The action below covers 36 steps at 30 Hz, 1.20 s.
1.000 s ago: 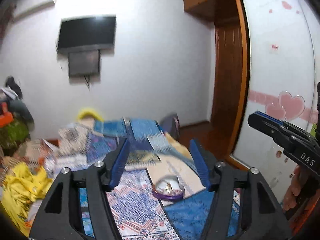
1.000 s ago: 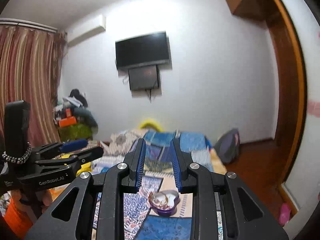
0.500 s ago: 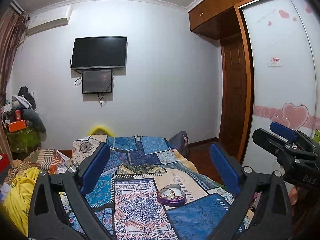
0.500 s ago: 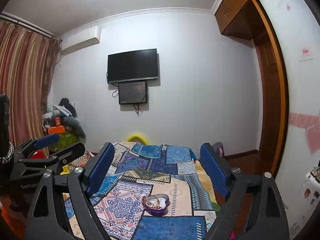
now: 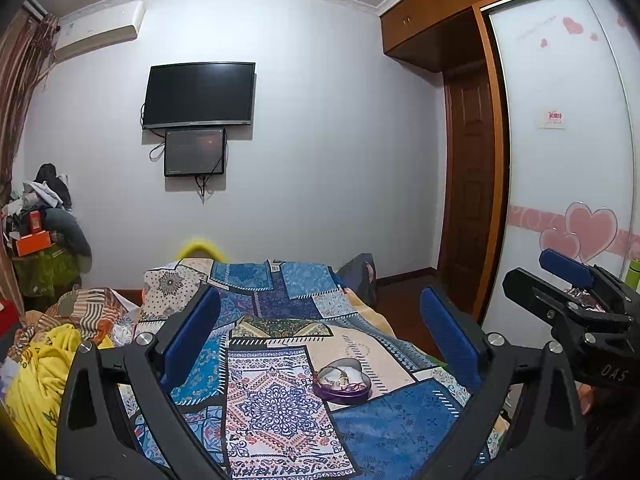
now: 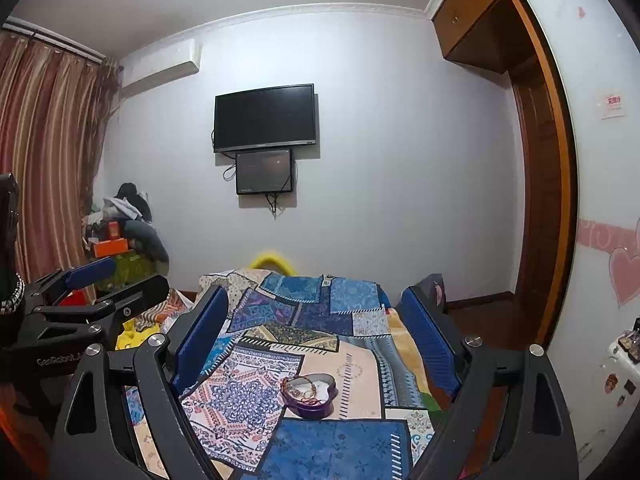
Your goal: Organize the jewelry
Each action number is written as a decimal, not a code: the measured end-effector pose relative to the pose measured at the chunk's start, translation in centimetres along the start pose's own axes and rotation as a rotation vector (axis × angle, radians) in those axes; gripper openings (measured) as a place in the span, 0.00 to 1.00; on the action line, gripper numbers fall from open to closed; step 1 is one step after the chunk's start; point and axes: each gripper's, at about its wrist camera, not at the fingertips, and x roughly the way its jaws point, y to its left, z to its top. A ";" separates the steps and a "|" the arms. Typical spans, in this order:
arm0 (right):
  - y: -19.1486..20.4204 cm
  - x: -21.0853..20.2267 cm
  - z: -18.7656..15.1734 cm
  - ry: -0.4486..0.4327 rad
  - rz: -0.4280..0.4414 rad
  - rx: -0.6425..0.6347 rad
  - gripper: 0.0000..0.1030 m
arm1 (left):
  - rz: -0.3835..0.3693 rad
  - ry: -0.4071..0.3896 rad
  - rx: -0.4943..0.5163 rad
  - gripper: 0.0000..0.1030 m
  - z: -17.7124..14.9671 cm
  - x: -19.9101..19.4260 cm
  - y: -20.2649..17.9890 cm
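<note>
Left wrist view shows our left gripper (image 5: pixel 320 336) and right gripper (image 6: pixel 316 332) both spread wide, empty, held high above the bed (image 5: pixel 396 432). The box (image 5: pixel 342 380) sits open on the quilt with jewelry (image 6: pixel 306 391) tangled inside. If we reach in, we should descend slowly and pinch one strand, sparing the box.

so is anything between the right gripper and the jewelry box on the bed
Nothing visible. The right gripper is open and the heart-shaped jewelry box lies in clear view between its fingers on the bedspread, with only bare quilt around it.
</note>
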 end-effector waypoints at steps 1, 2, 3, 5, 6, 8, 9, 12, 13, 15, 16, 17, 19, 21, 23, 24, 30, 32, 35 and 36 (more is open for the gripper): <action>0.0 0.0 0.0 0.002 0.001 0.000 0.84 | -0.001 0.001 -0.001 0.98 0.0 0.0 0.0; -0.1 0.0 0.0 0.004 0.002 0.000 0.84 | -0.002 0.003 -0.001 0.98 -0.1 0.0 0.0; -0.1 0.0 -0.1 0.006 0.001 0.000 0.84 | -0.003 0.004 -0.001 0.98 -0.1 0.1 0.0; -0.1 0.0 -0.1 0.010 0.003 0.001 0.84 | -0.002 0.006 0.001 0.98 -0.1 0.1 -0.1; -0.2 -0.1 -0.2 0.012 0.003 0.002 0.84 | -0.002 0.006 0.001 0.98 -0.2 0.1 -0.1; -0.2 -0.1 -0.1 0.014 0.002 0.002 0.84 | -0.002 0.005 0.000 0.98 -0.2 0.1 -0.1; -0.2 -0.1 -0.1 0.015 0.003 0.002 0.84 | -0.003 0.006 0.000 0.98 -0.1 0.2 -0.1; -0.2 -0.1 0.0 0.017 0.002 0.003 0.84 | -0.004 0.007 0.002 0.98 -0.1 0.2 -0.1; -0.2 -0.1 0.0 0.018 0.002 0.002 0.84 | -0.006 0.008 0.003 0.98 -0.1 0.2 -0.2; -0.3 -0.2 0.1 0.018 0.001 0.002 0.84 | -0.009 0.008 0.005 0.98 -0.1 0.2 -0.2; -0.3 -0.2 0.0 0.018 0.001 0.002 0.84 | -0.009 0.007 0.005 0.98 -0.1 0.2 -0.2; -0.3 -0.2 0.1 0.018 0.001 0.003 0.84 | -0.010 0.006 0.005 0.98 0.0 0.2 -0.2; -0.3 -0.2 0.1 0.020 0.002 0.005 0.84 | -0.011 0.005 0.004 0.98 0.0 0.1 -0.3; -0.4 -0.2 0.1 0.021 0.002 0.007 0.84 | -0.010 0.005 0.009 0.98 0.0 0.1 -0.3; -0.3 -0.2 0.2 0.023 0.000 0.006 0.84 | -0.013 0.005 0.011 0.98 0.0 0.1 -0.4; -0.4 -0.2 0.2 0.024 0.000 0.006 0.84 | -0.012 0.005 0.012 0.98 0.0 0.1 -0.5; -0.4 -0.1 0.1 0.035 0.003 0.010 0.84 | -0.019 0.008 0.018 0.98 0.0 0.1 -0.7; -0.3 -0.1 0.1 0.036 0.002 0.008 0.84 | -0.018 0.008 0.021 0.98 0.0 0.0 -0.8; -0.4 -0.1 0.3 0.035 0.000 0.009 0.84 | -0.018 0.008 0.024 0.98 0.0 0.1 -1.0; -0.4 -0.1 0.2 0.035 -0.001 0.009 0.84 | -0.021 0.008 0.023 0.98 0.0 0.1 -1.0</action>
